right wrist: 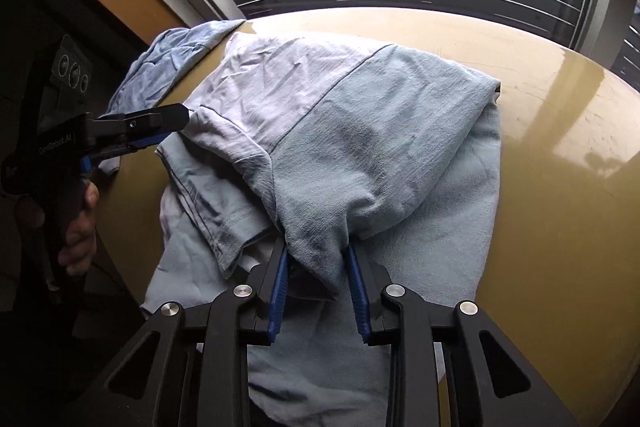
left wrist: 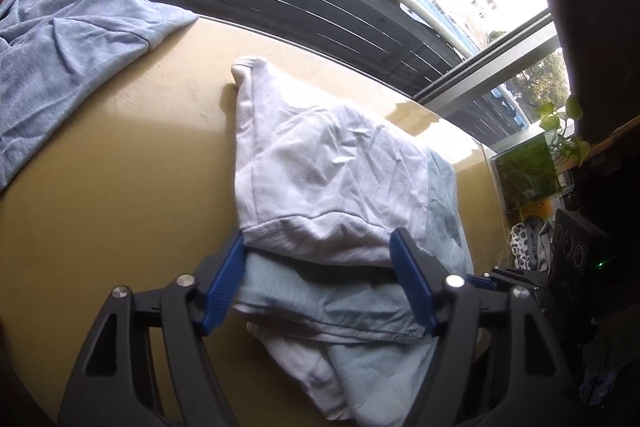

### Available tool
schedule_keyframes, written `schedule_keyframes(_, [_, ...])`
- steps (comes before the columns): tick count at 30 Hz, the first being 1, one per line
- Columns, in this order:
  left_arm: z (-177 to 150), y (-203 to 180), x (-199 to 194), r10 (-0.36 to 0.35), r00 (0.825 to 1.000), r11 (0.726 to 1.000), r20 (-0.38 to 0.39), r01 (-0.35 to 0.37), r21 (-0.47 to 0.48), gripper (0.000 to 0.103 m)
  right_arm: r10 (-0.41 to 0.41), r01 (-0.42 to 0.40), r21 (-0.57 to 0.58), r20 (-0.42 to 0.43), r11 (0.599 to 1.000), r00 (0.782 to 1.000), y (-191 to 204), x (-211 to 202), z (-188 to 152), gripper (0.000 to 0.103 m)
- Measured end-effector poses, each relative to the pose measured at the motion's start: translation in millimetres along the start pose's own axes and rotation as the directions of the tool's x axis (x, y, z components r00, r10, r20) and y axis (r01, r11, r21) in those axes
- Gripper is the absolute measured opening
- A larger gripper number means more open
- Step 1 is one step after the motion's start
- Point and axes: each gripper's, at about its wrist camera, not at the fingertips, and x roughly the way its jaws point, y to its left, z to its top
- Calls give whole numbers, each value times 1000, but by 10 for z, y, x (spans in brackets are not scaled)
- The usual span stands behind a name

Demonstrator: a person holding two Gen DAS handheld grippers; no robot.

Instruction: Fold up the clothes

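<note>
The shirt's near hem is cut off below both hand-held grippers, on the bench. A bunched fold is pinched by the right hand-held gripper; the left hand-held gripper, half-spread, straddles a fold, contact unclear.

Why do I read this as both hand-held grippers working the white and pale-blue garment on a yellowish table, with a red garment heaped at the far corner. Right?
Not quite: the heaped garment is blue, not red, as the left wrist view shows. The rest holds: left hand-held gripper and right hand-held gripper both work the white and pale-blue garment on the yellowish table.
</note>
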Motion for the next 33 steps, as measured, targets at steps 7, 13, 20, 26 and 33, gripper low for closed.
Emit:
schedule_keyframes(7, [-46, -18, 18, 56, 998, 998, 15, -56, -1, 8, -41, 40, -45, -6, 998, 999, 39, -23, 38, 16])
schedule_keyframes(13, [-38, -76, 31, 100, 995, 994, 19, -101, 35, 7, -46, 45, -72, -14, 996, 999, 40, -45, 83, 10])
schedule_keyframes(20, [-64, 66, 125, 77, 997, 996, -23, -77, -32, 13, -36, 35, -62, -19, 997, 999, 26, -26, 61, 12])
schedule_keyframes(26, [-60, -39, 125, 112, 994, 993, -11, -111, 29, 9, -33, 33, -66, -1, 997, 999, 28, -51, 71, 7])
schedule_keyframes(33, [41, -195, -75, 109, 994, 993, -14, -109, 43, 7, -56, 61, -124, 40, 990, 998, 83, -313, 221, 5])
